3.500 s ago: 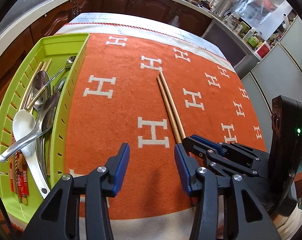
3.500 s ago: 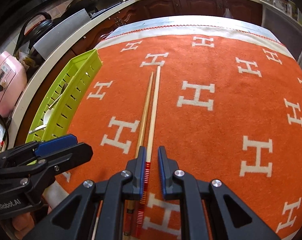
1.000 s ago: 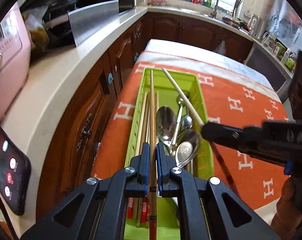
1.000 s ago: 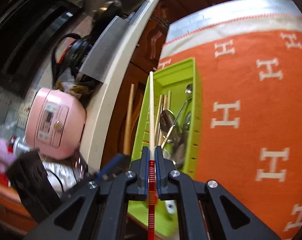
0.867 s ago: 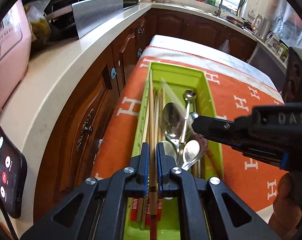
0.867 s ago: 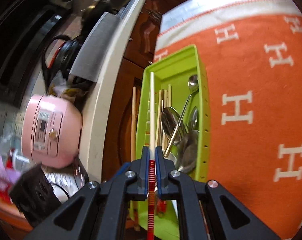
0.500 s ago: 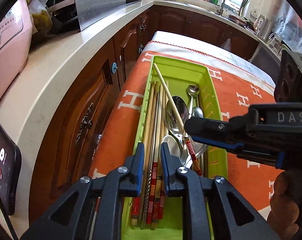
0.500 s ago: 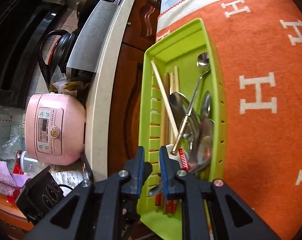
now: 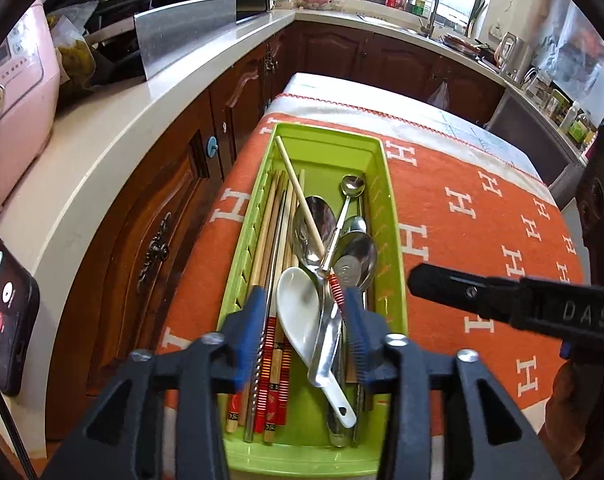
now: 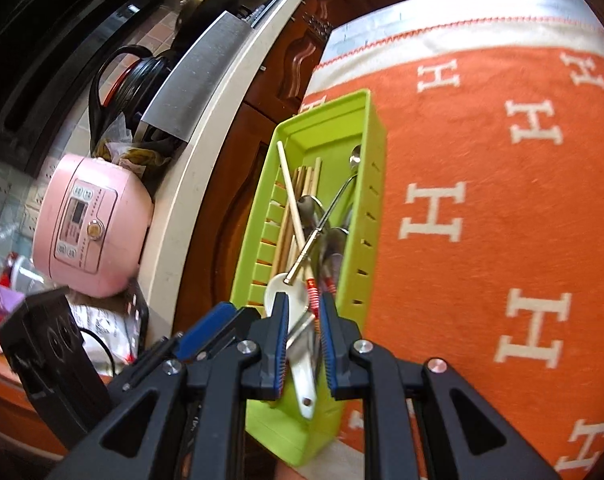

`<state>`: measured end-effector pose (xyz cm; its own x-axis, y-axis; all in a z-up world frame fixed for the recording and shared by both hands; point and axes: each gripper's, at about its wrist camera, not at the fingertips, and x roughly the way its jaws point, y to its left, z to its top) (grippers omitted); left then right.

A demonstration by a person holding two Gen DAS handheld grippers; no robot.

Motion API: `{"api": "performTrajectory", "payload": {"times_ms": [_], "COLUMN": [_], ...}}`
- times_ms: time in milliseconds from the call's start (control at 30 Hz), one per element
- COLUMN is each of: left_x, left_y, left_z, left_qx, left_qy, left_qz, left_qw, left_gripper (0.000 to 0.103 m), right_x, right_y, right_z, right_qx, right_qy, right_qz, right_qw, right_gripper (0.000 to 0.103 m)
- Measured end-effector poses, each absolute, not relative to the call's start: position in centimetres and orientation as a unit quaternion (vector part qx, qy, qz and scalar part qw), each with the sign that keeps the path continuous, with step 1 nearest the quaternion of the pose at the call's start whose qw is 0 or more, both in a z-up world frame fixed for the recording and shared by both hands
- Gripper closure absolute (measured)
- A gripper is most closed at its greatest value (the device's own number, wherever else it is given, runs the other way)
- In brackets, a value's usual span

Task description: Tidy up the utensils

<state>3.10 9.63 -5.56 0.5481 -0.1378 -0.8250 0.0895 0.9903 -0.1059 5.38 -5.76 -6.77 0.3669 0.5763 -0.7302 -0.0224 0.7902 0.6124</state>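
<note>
Lime-green tray (image 9: 388,216) on orange cloth (image 9: 482,216) (white H motifs)

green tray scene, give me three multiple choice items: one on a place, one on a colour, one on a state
1. Where does the green tray sit?
A. on the orange cloth
B. on the counter
C. on the floor

2. What colour is the rice cooker?
A. blue
B. pink
C. black

3. How does the loose chopstick lie?
A. upright
B. outside the tray
C. slanted across the spoons

Answers: 1 A, cloth shows all round the tray. 2 B, its body is pink. 3 C, it crosses a spoon bowl diagonally.
</note>
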Motion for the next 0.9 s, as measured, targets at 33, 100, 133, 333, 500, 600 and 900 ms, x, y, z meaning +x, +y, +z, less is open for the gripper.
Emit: {"api": "performTrajectory", "payload": {"times_ms": [33,100,133,333,500,600,900], "left_x": [2.9,2.6,2.5,1.5,1.0,0.7,-0.7], "left_y": [9.5,9.4,9.3,7.8,6.1,5.2,2.0], "left_z": [-5.4,-5.1,-5.0,-4.4,-4.3,-4.2,-2.5], "left_qx": [-0.025,-0.029,-0.032,-0.032,-0.023,-0.028,-0.005], "left_qy": [0.469,0.466,0.467,0.46,0.47,0.477,0.468], "left_qz": [-0.061,-0.061,-0.065,-0.078,-0.091,-0.097,-0.106], "left_qw": [0.881,0.882,0.882,0.884,0.877,0.873,0.878], "left_gripper": [0.05,0.046,0.044,0.016,0.011,0.01,0.006], "right_x": [5.2,4.6,4.4,2.7,1.3,0.3,-3.0], "right_y": [-5.9,-6.4,-6.6,-8.1,-10.0,-10.9,-14.0], "right_z": [-6.7,-6.5,-6.4,-6.2,-5.7,-5.1,-2.4], "right_qx": [0.258,0.248,0.244,0.209,0.184,0.167,0.093], "right_qy": [0.528,0.525,0.523,0.518,0.511,0.503,0.467], "right_qz": [0.188,0.183,0.181,0.152,0.12,0.098,0.027], "right_qw": [0.787,0.793,0.796,0.815,0.831,0.842,0.879], "right_gripper": [0.088,0.088,0.088,0.088,0.088,0.088,0.071]}}
